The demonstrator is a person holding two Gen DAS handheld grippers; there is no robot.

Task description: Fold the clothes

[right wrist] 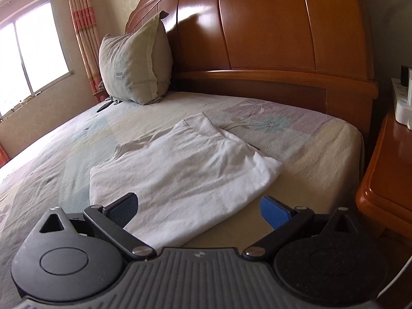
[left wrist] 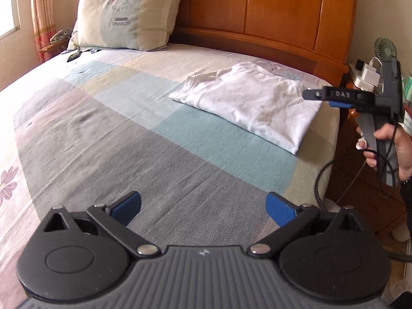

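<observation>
A white garment lies folded into a flat rectangle on the bed near the headboard. The right wrist view has the same white garment just ahead. My left gripper is open above the grey and teal bedspread, well short of the garment, with nothing between its blue pads. My right gripper is open too, its fingers spread over the garment's near edge without holding it. From the left wrist view the right gripper shows side-on at the garment's right edge, held by a hand.
A patchwork bedspread covers the bed. A pillow leans on the wooden headboard. A wooden nightstand stands right of the bed with a power strip and chargers on it. Cables hang near the bed's edge. The window and curtain are at left.
</observation>
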